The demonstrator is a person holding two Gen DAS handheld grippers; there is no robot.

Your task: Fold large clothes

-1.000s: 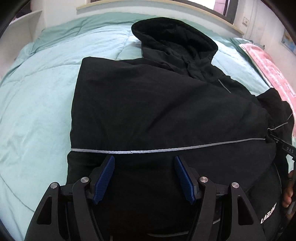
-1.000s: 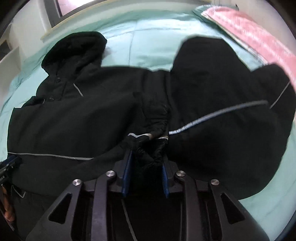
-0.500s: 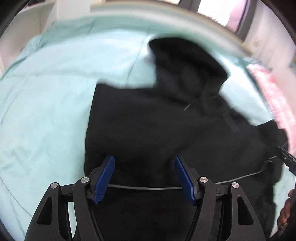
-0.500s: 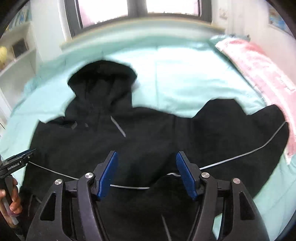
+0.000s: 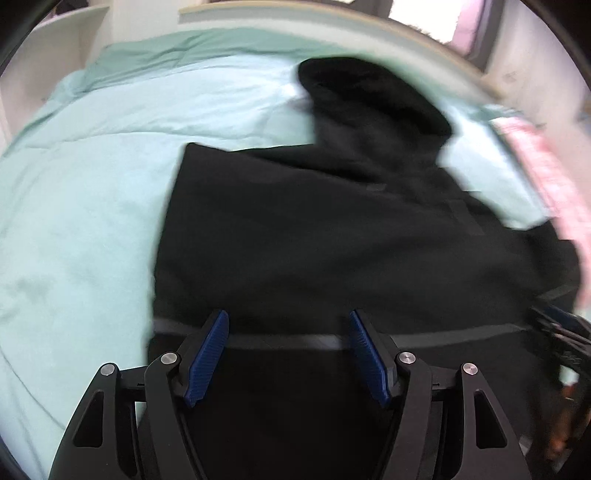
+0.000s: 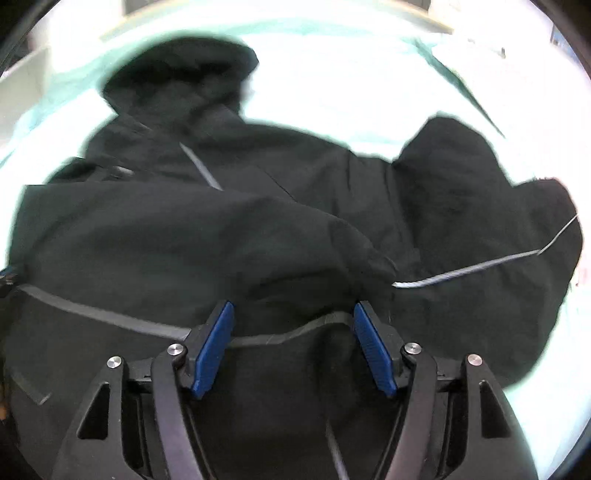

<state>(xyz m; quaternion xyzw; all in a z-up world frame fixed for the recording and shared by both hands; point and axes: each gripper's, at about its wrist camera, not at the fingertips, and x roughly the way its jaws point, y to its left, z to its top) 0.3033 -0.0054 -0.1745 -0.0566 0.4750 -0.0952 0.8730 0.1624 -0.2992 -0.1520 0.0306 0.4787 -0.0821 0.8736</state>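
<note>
Your black hooded jacket (image 5: 332, 229) lies spread on the mint-green bed (image 5: 81, 192), hood toward the headboard, one sleeve folded across its front. Your left gripper (image 5: 289, 350) hangs over the hem with its blue pads wide apart, holding nothing. Your right gripper (image 6: 293, 343) stands equally wide over the grey trim stripe (image 6: 110, 317), apparently gripping no cloth, though blur softens the view.

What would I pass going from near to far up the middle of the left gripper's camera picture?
Left gripper with blue pads, jaws open → grey reflective stripe → black jacket body → black hood → mint-green bed cover → pale headboard edge.
</note>
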